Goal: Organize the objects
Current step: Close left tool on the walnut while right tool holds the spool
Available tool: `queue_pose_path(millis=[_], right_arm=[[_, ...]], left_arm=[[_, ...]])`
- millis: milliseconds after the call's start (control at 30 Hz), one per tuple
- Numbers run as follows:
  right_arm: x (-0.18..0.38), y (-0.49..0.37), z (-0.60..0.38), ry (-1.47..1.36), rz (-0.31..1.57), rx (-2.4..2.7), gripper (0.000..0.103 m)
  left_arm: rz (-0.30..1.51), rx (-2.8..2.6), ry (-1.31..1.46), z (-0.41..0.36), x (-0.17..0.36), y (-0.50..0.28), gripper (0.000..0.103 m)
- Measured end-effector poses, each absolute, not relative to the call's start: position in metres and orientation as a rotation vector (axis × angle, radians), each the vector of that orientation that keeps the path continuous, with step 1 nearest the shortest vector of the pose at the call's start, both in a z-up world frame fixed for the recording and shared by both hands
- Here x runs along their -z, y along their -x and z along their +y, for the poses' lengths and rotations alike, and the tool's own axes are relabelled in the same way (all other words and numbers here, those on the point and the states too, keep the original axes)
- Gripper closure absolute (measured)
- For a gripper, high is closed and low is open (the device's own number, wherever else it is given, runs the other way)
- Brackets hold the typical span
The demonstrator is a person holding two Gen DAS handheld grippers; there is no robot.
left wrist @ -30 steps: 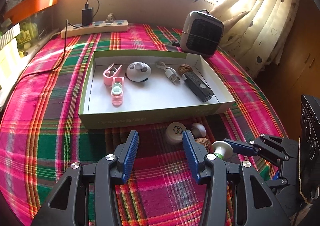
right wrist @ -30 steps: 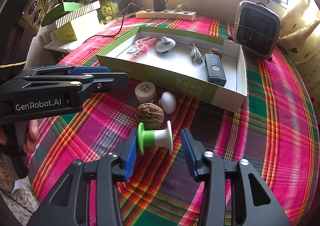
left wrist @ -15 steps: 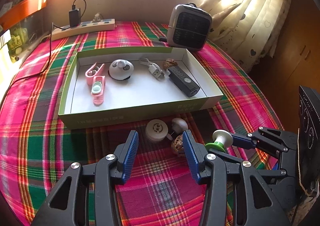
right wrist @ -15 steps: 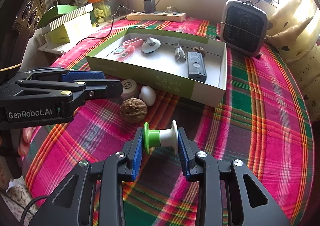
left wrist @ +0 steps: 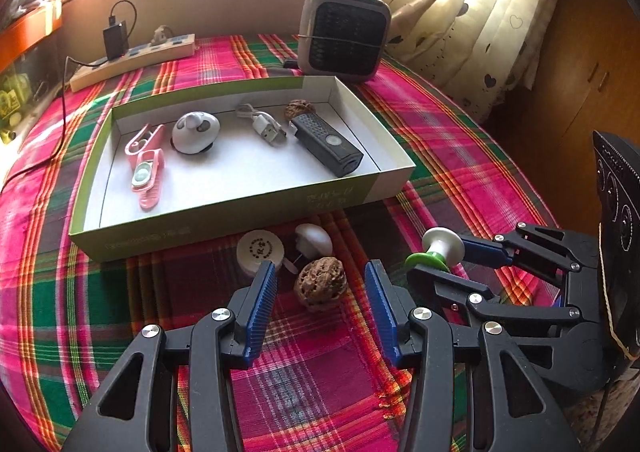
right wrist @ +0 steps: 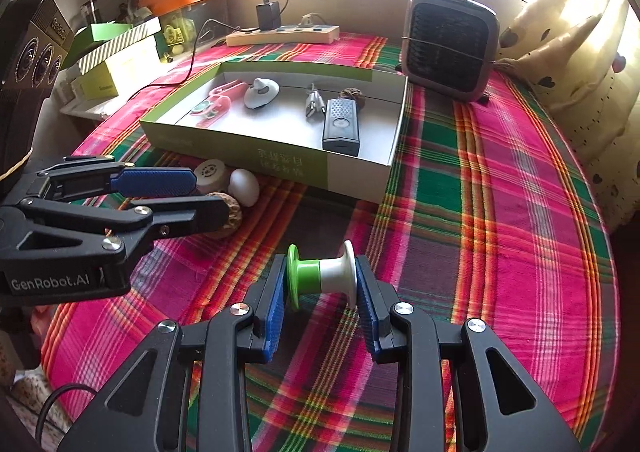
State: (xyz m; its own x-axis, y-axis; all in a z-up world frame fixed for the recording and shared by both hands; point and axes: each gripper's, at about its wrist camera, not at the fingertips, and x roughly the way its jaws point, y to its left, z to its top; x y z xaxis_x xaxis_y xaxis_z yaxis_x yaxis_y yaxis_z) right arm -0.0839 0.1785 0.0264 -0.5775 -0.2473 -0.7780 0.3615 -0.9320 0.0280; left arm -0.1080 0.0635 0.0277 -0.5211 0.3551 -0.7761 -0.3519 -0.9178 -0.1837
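My right gripper (right wrist: 320,292) is shut on a green and white spool (right wrist: 322,276) and holds it above the plaid cloth; it also shows in the left wrist view (left wrist: 438,252). My left gripper (left wrist: 320,302) is open, its jaws either side of a brown walnut (left wrist: 320,282) on the cloth. A round white disc (left wrist: 259,252) and a white egg-shaped piece (left wrist: 314,239) lie just beyond it. The green and white box (left wrist: 224,219) holds a pink clip (left wrist: 146,163), a white round gadget (left wrist: 195,131), a USB cable (left wrist: 262,123), a black device (left wrist: 328,141) and another walnut (left wrist: 299,107).
A small grey heater (left wrist: 344,37) stands behind the box. A power strip (left wrist: 132,59) with a charger lies at the far left by the wall. Curtains (left wrist: 472,11) hang at the right. Boxes and a shelf (right wrist: 120,47) stand off the table's left.
My right gripper closed on the spool and lifted it off the cloth. My left gripper moved right and forward until the walnut sits between its open jaws.
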Motion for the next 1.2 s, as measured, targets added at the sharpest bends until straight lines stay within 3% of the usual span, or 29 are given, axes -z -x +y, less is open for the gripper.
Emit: queue_pose_path(millis=[700, 867, 1200], right_arm=[[-0.026, 0.083, 0.183, -1.208, 0.187, 2.524, 0.069], [-0.026, 0.084, 0.184, -1.208, 0.191, 2.524, 0.069], [-0.026, 0.085, 0.183, -1.209, 0.188, 2.525, 0.069]], left_arm=[[0.027, -2.427, 1.273, 0.073, -0.014, 0.114, 0.059], [0.07, -2.454, 1.269, 0.073, -0.013, 0.114, 0.071], [0.081, -2.463, 1.267, 0.073, -0.013, 0.114, 0.075]])
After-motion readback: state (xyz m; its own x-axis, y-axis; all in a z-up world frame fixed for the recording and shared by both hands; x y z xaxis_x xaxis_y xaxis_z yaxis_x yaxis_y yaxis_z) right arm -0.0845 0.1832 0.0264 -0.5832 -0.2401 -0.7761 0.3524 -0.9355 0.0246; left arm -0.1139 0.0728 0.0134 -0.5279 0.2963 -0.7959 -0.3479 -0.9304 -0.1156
